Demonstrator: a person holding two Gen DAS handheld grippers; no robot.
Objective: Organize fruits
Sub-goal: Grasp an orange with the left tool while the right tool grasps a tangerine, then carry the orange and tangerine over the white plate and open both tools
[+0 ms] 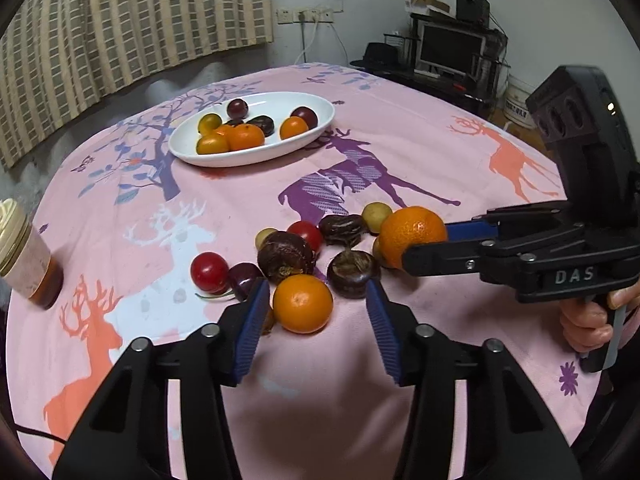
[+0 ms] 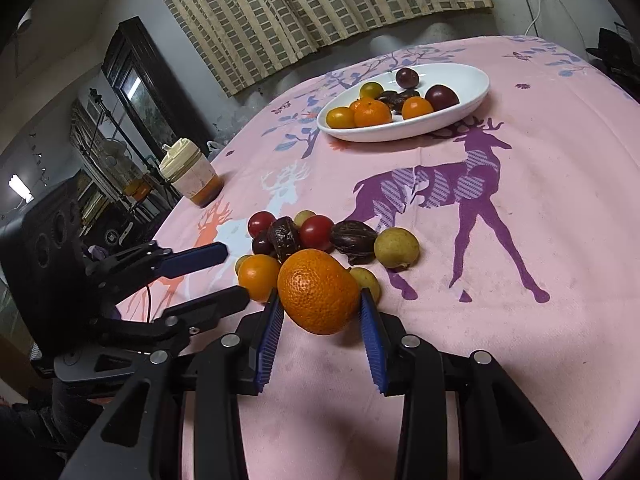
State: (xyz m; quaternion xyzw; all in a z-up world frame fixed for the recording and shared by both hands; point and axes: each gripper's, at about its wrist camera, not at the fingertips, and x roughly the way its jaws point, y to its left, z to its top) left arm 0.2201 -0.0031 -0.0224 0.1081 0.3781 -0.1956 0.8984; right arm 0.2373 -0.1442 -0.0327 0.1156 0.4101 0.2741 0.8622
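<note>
Blue ribbed pads of the right gripper point(image 2: 320, 300) press both flanks of a large orange mandarin point(image 2: 318, 291), clamped, the fruit at the near edge of the loose pile. Left gripper point(image 1: 318, 300): jaws apart, straddling a smaller smooth orange fruit point(image 1: 303, 303) that lies dead ahead between the pads, neither pad visibly touching it. No long axis on either fruit; both near round.

Mandarin: pebbled, glossy rind, slightly flattened. Smaller fruit: smooth skin, deep orange.

Pile beyond: red cherry tomatoes, dark wrinkled chestnut-like pieces, yellow-green small fruits, on the pink deer-print cloth point(image 1: 440, 168).

Farther off, well apart: white oval plate point(image 1: 320, 128), already holding oranges and dark plums.
</note>
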